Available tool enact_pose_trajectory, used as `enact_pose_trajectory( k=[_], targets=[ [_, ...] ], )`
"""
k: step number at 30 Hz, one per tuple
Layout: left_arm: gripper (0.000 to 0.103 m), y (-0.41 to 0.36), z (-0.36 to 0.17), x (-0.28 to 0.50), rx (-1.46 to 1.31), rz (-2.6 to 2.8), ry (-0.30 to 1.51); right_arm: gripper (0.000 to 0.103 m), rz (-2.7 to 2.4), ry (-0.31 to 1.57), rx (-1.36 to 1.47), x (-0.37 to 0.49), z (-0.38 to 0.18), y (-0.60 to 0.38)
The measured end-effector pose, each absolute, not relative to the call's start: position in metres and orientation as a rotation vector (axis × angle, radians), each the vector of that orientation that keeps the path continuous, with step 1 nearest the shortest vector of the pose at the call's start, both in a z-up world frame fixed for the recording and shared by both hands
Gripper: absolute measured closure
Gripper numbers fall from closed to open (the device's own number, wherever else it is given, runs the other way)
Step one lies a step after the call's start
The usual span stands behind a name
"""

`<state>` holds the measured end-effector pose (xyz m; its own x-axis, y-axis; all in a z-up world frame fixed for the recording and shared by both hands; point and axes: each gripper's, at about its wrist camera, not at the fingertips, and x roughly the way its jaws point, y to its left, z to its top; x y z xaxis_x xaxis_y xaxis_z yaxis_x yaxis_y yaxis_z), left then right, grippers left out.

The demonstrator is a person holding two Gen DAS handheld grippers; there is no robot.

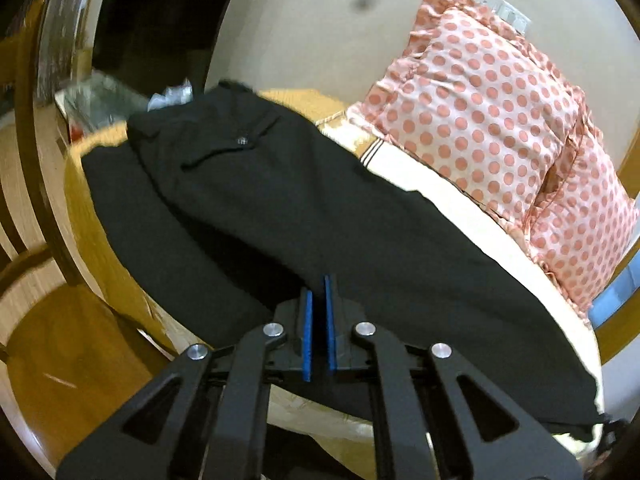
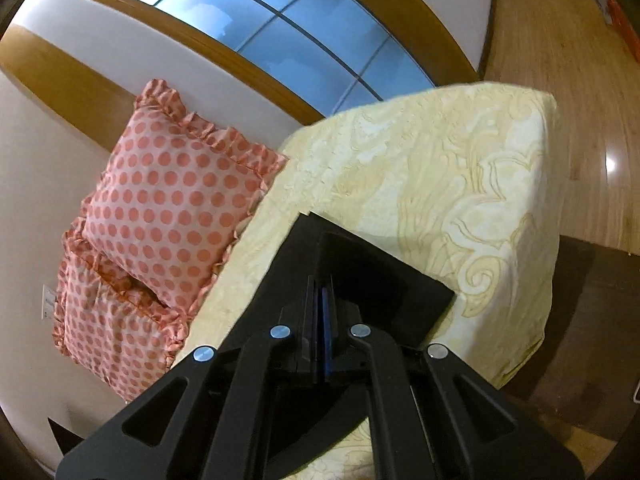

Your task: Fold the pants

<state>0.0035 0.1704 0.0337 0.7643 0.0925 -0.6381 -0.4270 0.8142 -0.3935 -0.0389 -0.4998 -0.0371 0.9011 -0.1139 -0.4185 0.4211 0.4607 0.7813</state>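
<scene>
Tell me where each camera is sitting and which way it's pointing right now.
Left wrist: on the left tool, looking along black pants spread on the bed toward pillows; its pads pinch the pants.
Right wrist: on the right tool, facing across the bed toward a window; its pads grip dark cloth.
Shared: polka-dot pillows and bed.
</scene>
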Motion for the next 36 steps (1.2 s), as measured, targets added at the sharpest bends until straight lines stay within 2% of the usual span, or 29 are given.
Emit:
enact_pose_trajectory(
  k=[2, 3, 4, 6, 9, 10, 14, 17, 19, 22, 26, 31, 36],
  targets=[
    [0.076, 0.181, 0.034, 0.0, -0.608, 0.303, 0.625, 0.101, -0.338, 0.33, 1.045, -0.039, -0.039, -0.5],
    [0.054, 0.19, 0.036, -0.004, -0.64, 0.318, 0.604, 0.101, -0.342, 0.333, 1.04, -0.039, -0.039, -0.5],
    [0.04, 0.197, 0.037, -0.008, -0.67, 0.32, 0.584, 0.101, -0.344, 0.335, 1.041, -0.039, -0.039, -0.5],
    [0.037, 0.215, 0.036, -0.013, -0.749, 0.308, 0.553, 0.101, -0.348, 0.34, 1.047, -0.039, -0.039, -0.5],
    [0.038, 0.242, 0.024, -0.009, -0.894, 0.277, 0.578, 0.101, -0.35, 0.344, 1.047, -0.039, -0.04, -0.5],
    [0.043, 0.25, 0.019, -0.005, -0.939, 0.262, 0.592, 0.101, -0.349, 0.344, 1.048, -0.039, -0.04, -0.5],
    [0.053, 0.26, 0.012, 0.005, -0.998, 0.239, 0.608, 0.101, -0.35, 0.343, 1.05, -0.039, -0.041, -0.5],
    [0.065, 0.267, 0.009, 0.014, -1.037, 0.226, 0.611, 0.101, -0.348, 0.34, 1.046, -0.039, -0.04, -0.499],
    [0.086, 0.277, 0.009, 0.017, -1.038, 0.255, 0.602, 0.101, -0.345, 0.332, 1.045, -0.039, -0.04, -0.498],
    [0.097, 0.283, 0.02, 0.012, -1.022, 0.271, 0.574, 0.101, -0.331, 0.301, 1.045, -0.041, -0.035, -0.497],
    [0.098, 0.264, 0.047, -0.013, -0.894, 0.307, 0.531, 0.101, -0.332, 0.266, 0.993, -0.046, -0.022, -0.489],
    [0.098, 0.269, 0.009, -0.018, -0.913, 0.36, 0.646, 0.101, -0.381, 0.351, 1.05, -0.041, -0.05, -0.494],
    [0.094, 0.268, 0.024, -0.015, -0.815, 0.36, 0.623, 0.101, -0.373, 0.32, 1.033, -0.05, -0.044, -0.492]
  ],
)
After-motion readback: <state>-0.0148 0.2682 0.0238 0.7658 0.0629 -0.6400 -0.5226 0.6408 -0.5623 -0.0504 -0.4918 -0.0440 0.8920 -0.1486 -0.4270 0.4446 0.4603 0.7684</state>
